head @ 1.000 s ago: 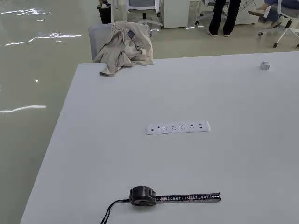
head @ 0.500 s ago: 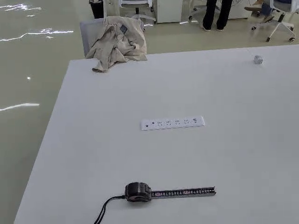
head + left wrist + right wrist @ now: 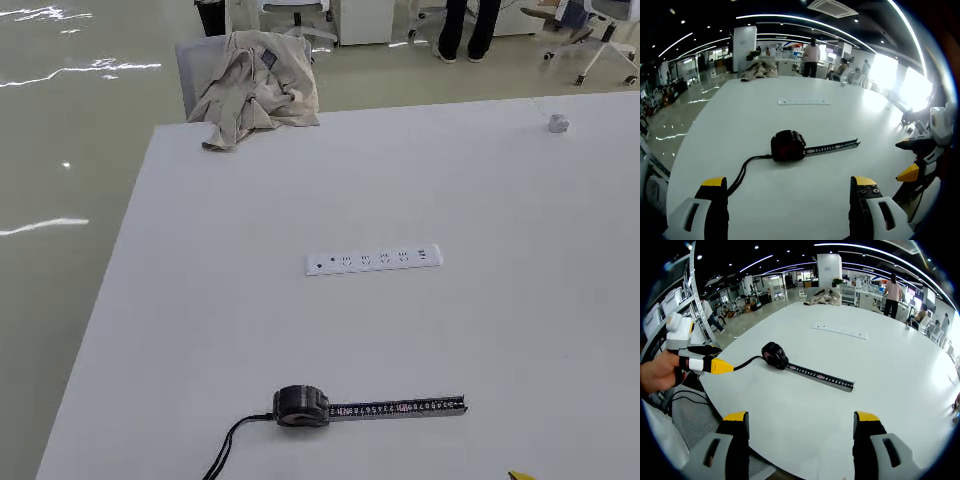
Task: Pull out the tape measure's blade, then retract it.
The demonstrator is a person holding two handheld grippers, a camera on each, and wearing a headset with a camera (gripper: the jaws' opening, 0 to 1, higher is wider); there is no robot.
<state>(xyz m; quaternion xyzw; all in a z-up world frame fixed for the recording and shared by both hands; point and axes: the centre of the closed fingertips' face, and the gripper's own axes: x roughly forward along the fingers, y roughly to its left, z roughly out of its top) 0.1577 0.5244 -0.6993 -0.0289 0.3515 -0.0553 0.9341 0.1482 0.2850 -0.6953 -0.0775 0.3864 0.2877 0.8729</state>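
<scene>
Your left gripper point(image 3: 789, 182) hangs above the near edge of the white tabletop point(image 3: 250, 300). Its yellow-tipped fingers point(image 3: 714, 182) are spread wide apart and have hold of nothing. Your right gripper point(image 3: 801, 417) is in the same state, with its fingers point(image 3: 867, 416) wide apart and empty, and it also sits back over the near edge. Neither gripper touches anything on the tabletop. In the right gripper view, your hand point(image 3: 660, 371) wraps the left gripper's handle off to the left side. The round black tape measure case point(image 3: 302, 406) lies close to the near edge, nearer the left edge than the right. Its dark blade with pale markings point(image 3: 400, 408) is drawn part of the way out and rests flat on the surface. The blade runs from the case toward the right edge, roughly parallel to the near edge. A black loop cord point(image 3: 232, 448) trails from the other side of the case toward the near left corner. Farther in, about mid-tabletop, a long white power strip point(image 3: 373, 260) lies parallel to the blade and well apart from it. A crumpled beige jacket point(image 3: 258, 88) is draped at the far left corner. A small pale object point(image 3: 558, 123) sits near the far edge on the right, too small to identify.
</scene>
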